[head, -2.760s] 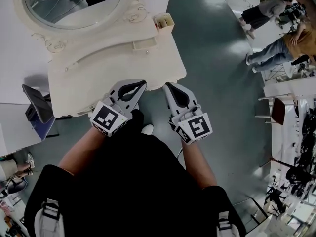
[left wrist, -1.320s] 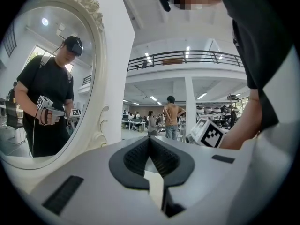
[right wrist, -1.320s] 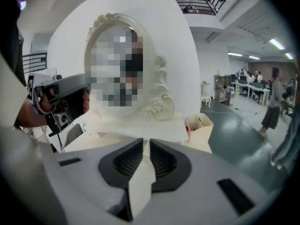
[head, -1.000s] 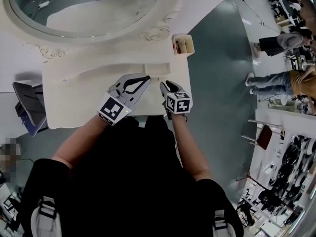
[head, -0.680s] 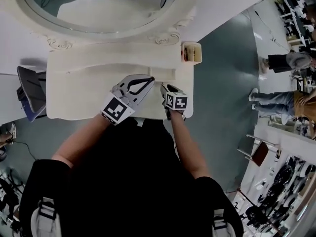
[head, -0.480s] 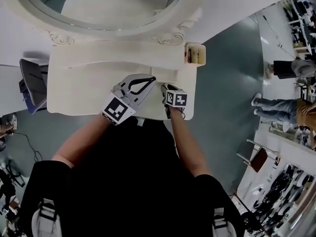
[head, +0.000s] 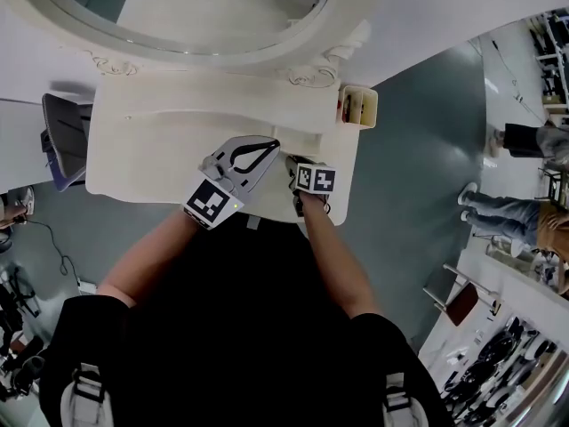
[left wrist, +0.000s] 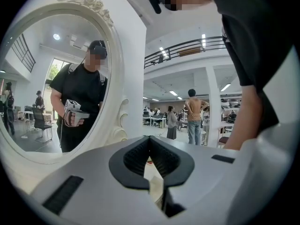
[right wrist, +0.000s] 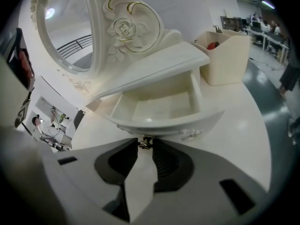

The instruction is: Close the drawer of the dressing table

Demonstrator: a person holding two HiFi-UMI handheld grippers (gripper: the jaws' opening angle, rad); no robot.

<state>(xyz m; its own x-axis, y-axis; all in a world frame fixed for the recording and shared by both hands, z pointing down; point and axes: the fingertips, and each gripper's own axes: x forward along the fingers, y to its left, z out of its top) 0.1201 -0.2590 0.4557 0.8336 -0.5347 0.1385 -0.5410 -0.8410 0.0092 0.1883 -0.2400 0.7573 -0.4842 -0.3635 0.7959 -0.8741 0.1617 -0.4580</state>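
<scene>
The white dressing table (head: pixel 151 158) has a small drawer (right wrist: pixel 159 108) standing pulled out under the shelf below the oval mirror (head: pixel 196 7). My right gripper (right wrist: pixel 144 142) points steeply down at the drawer's curved front. Its jaws are closing, a narrow gap still shows, and the small metal knob (right wrist: pixel 145 145) sits right at their tips. In the head view the right gripper (head: pixel 292 162) is over the tabletop's right part. The left gripper (head: pixel 274 144) hovers beside it, tips together and nothing in them; its own view faces the mirror (left wrist: pixel 51 88).
A cream open box (head: pixel 360 107) with small items stands at the table's right rear corner, just right of the drawer (right wrist: pixel 225 55). A dark chair (head: pixel 62 136) sits left of the table. People (head: pixel 533 136) stand on the grey floor to the right.
Both grippers came from the table's front edge to above the tabletop. Over the last second the right gripper sank and tipped down toward the drawer front; the left edged forward.
</scene>
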